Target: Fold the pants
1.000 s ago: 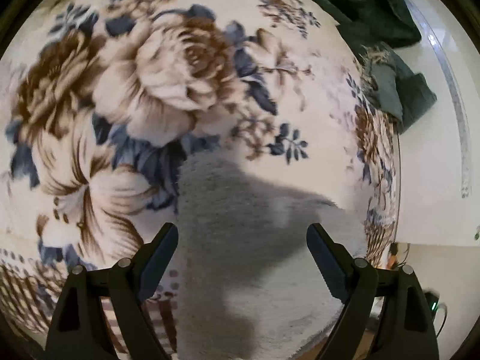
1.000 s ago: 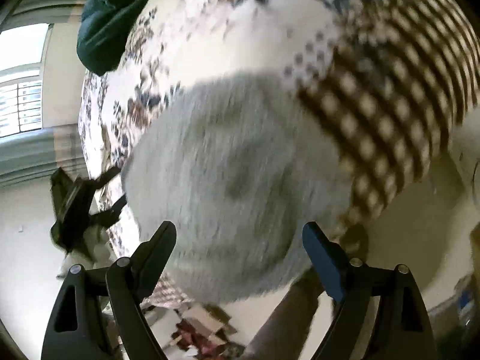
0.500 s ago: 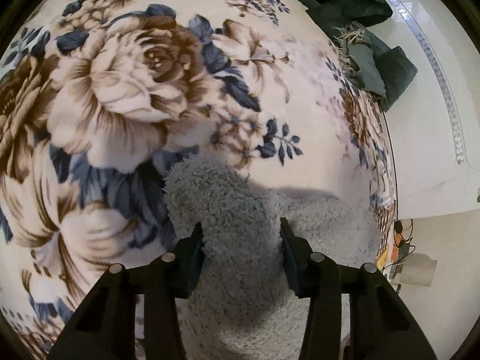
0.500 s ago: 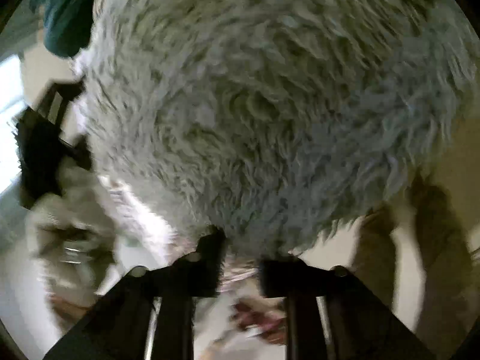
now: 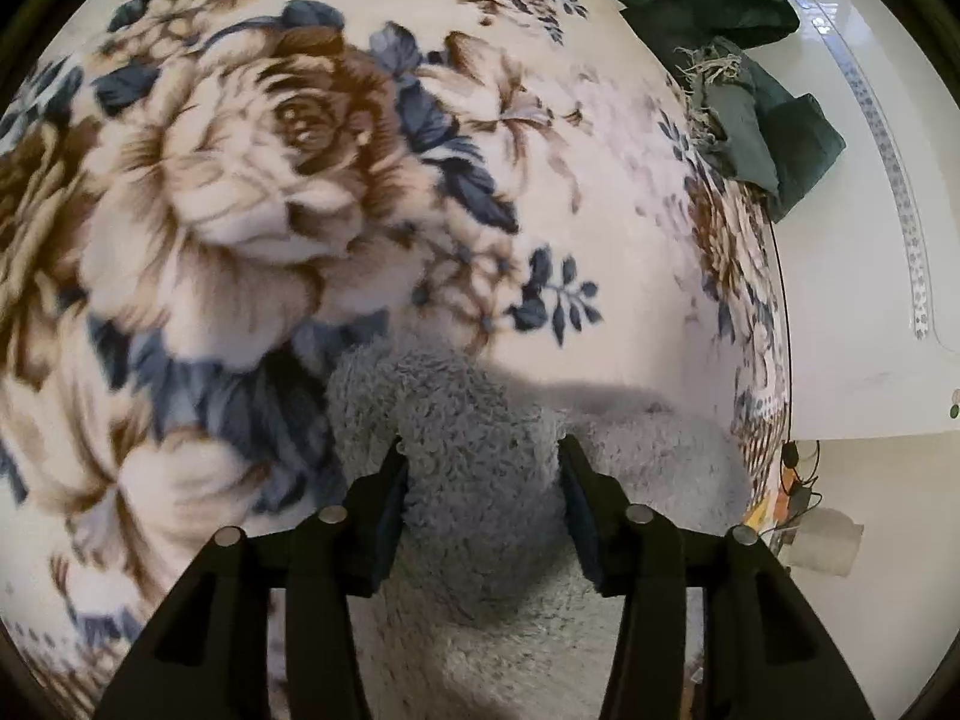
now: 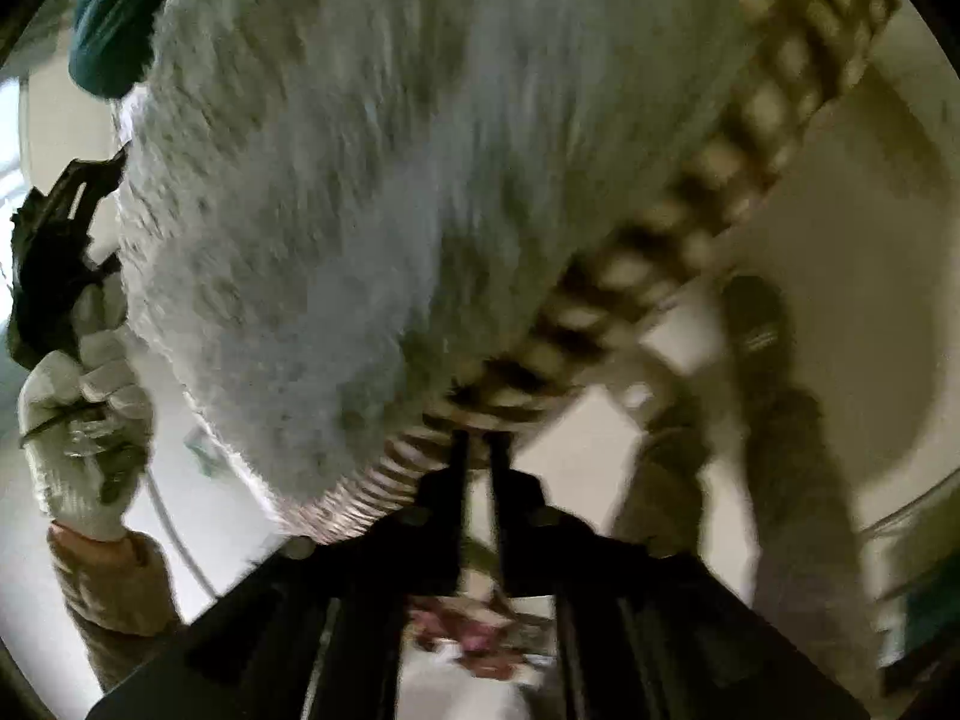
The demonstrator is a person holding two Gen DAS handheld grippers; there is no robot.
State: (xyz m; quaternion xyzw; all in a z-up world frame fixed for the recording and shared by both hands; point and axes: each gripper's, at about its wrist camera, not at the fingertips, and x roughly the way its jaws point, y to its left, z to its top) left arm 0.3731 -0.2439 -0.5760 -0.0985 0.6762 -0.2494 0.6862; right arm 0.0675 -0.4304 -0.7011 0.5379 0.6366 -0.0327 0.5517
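- Where are the pants (image 5: 480,480)?

- They are the fluffy grey ones. They lie at the near edge of the big flowery blanket (image 5: 252,192), which has brown roses and blue leaves on it.

- What is the left gripper (image 5: 483,477) doing?

- It points down at the pants. A thick bunch of the grey fluff sits between its two black fingers (image 5: 384,498), and both fingers press into it. So it is holding the pants. Its jaws have just been opening a little, but the fluff is still squeezed between them.

- And the right gripper (image 6: 477,450)?

- That picture is blurry. Its two fingers stand very close together, with only a thin gap. The tips are at the bottom edge of the grey pants (image 6: 336,228), right where the checked brown and cream border of the blanket (image 6: 708,222) shows. Its jaws have just been opening a bit. I cannot tell if they pinch the cloth or not.

- Can you see the person?

- Yes, a hand in a white glove (image 6: 84,420) on the far side of the pants, holding the other black tool. It has a brown sleeve (image 6: 114,588).

- Anything else?

- A dark green cloth (image 5: 738,60) is heaped at the far edge of the blanket.
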